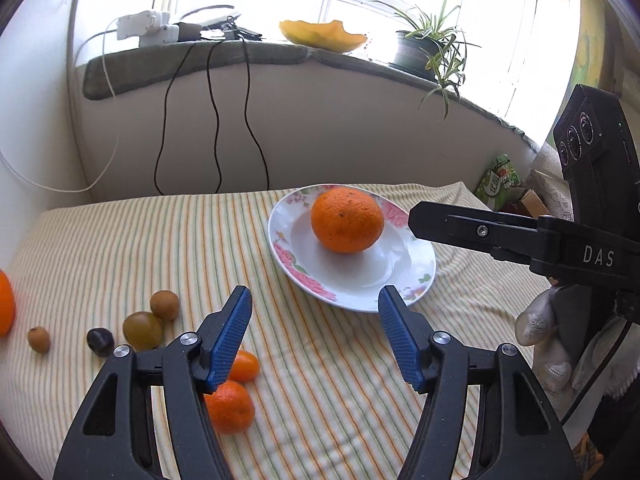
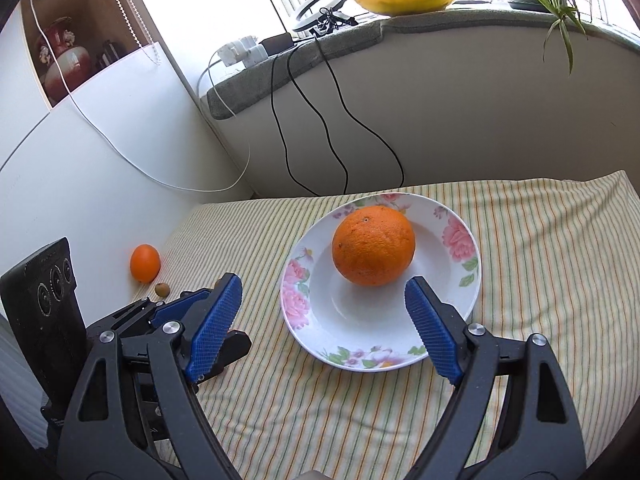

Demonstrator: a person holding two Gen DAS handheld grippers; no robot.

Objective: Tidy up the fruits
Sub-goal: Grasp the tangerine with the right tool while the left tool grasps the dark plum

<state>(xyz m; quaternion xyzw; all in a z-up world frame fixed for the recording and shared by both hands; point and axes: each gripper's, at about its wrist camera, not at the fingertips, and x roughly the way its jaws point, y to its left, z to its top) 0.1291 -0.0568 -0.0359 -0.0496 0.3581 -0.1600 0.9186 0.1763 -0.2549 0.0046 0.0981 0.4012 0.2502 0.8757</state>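
Observation:
A large orange (image 1: 347, 219) (image 2: 373, 245) lies on a white floral plate (image 1: 408, 264) (image 2: 460, 264) on the striped cloth. My left gripper (image 1: 315, 300) is open and empty, just short of the plate's near rim. Below its left finger lie a tangerine (image 1: 231, 407) and a kumquat (image 1: 246, 366). Further left lie a green grape (image 1: 142, 330), a dark grape (image 1: 100, 342), two small brown fruits (image 1: 164, 305) (image 1: 39, 339) and another orange (image 1: 5, 304) (image 2: 145, 263). My right gripper (image 2: 324, 300) is open and empty over the plate's near edge; it shows from the side in the left wrist view (image 1: 416, 220).
The striped cloth (image 1: 160, 240) (image 2: 560, 240) covers the table. A wall with hanging cables (image 1: 212, 120) stands behind. The sill carries a yellow bowl (image 1: 320, 34), a potted plant (image 1: 424, 48) and chargers. A green packet (image 1: 500, 180) lies at the right.

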